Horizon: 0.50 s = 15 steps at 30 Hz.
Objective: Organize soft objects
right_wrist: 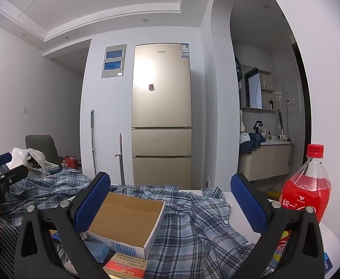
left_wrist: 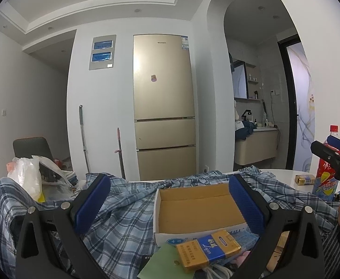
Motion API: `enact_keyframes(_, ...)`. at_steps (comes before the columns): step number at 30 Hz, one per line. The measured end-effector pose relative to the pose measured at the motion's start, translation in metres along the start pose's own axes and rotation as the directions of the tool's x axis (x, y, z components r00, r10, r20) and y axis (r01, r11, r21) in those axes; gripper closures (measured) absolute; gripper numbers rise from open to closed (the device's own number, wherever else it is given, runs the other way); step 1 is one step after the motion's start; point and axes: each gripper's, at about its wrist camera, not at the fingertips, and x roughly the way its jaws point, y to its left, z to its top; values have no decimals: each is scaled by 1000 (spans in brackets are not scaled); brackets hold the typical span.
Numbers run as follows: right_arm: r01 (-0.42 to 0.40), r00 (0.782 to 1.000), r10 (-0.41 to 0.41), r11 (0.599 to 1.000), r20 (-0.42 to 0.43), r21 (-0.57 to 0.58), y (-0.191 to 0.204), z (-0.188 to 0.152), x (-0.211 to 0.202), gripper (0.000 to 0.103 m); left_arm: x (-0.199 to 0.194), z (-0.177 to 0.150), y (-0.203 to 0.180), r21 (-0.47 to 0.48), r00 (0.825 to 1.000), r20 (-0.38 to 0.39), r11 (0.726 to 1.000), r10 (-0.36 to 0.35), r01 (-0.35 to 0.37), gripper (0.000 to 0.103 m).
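Plaid shirt [right_wrist: 193, 227] is the soft thing we mean to organize, and it sprawls rumpled across the white bench [right_wrist: 230, 197], reaching from the left side to near the red soda bottle [right_wrist: 306, 195]. We judge it was simply dropped there, since its folds run every way and part of it lies under the open cardboard box [right_wrist: 128, 223]. That box sits on the cloth and would pin it, so we think it may need to come off before the shirt can be lifted or folded.

Our left gripper [left_wrist: 170, 200] hovers above the box with its jaws spread wide and nothing between them. Our right gripper [right_wrist: 170, 200] hangs over the shirt's free right part, jaws likewise spread and empty, likely because that loose cloth is the easiest place to take hold.

A yellow and blue packet [left_wrist: 208, 251] lies against the box's near wall, and a plastic bag [left_wrist: 28, 176] stands at the far left.
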Motion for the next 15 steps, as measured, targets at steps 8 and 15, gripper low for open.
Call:
enact_keyframes(8,8,1000,-8,1000,17,-4,2,1,-5,0,6,1,-2,10,1000,-27,1000,-2,2,0)
enact_keyframes(15,-19,999,19,1000,-41,4,2,17,-4,0,-5,23,-2,-3,997,-53,999,-52,52,0)
